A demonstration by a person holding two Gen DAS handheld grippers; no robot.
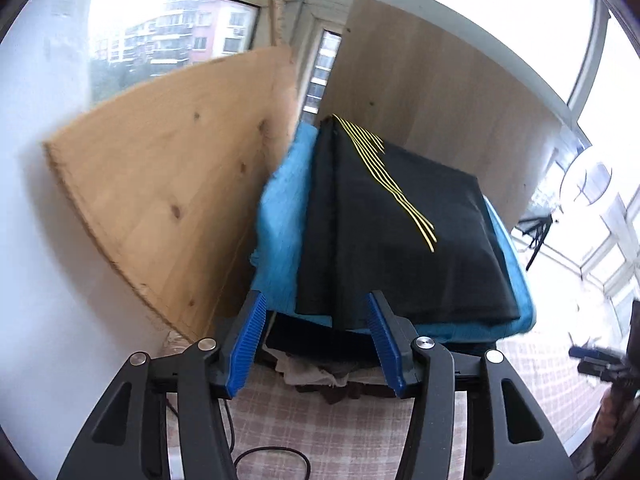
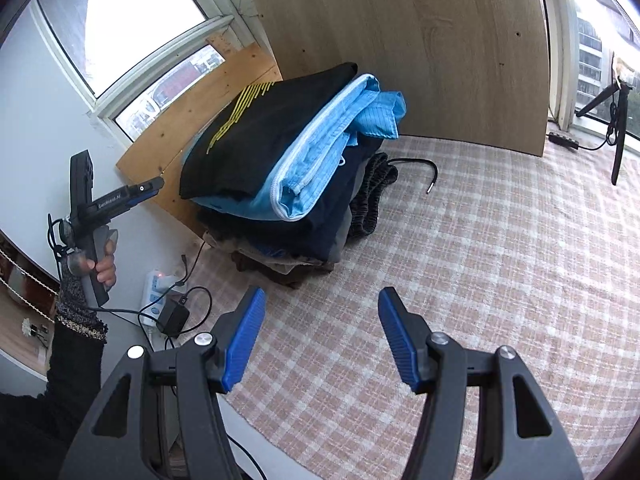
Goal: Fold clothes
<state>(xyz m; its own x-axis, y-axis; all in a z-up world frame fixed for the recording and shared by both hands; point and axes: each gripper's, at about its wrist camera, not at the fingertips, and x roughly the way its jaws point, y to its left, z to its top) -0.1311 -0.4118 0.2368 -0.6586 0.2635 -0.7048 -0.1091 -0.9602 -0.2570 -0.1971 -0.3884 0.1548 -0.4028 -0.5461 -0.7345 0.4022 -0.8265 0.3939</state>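
A stack of folded clothes (image 2: 288,184) stood on a checked pink-and-white cloth surface (image 2: 460,280), in the corner formed by a pale wooden board (image 1: 168,200) and a larger grey-brown panel (image 2: 400,48). Uppermost lay a black garment (image 1: 400,240) with thin yellow stripes, resting flat on a folded light-blue zipped garment (image 2: 320,152); beneath these were dark navy, grey and brown items, and a dark knitted piece (image 2: 372,196) leaned against the stack's side.

The left gripper (image 1: 316,344) pointed at the near edge of the stack, its blue pads (image 1: 248,352) apart with nothing pressed between them; the black garment's lower edge lay just beyond the fingertips. Whether the tips touched the fabric could not be told. The right gripper (image 2: 320,340) hung over bare checked cloth, well apart from the stack, its jaws spread and empty.

In the right wrist view, a person's hand (image 2: 105,268) in a dark sleeve held the left gripper's handle beside the stack. A white power strip (image 2: 158,300) and a black adapter (image 2: 173,316) lay near the wall.

No containers appeared.
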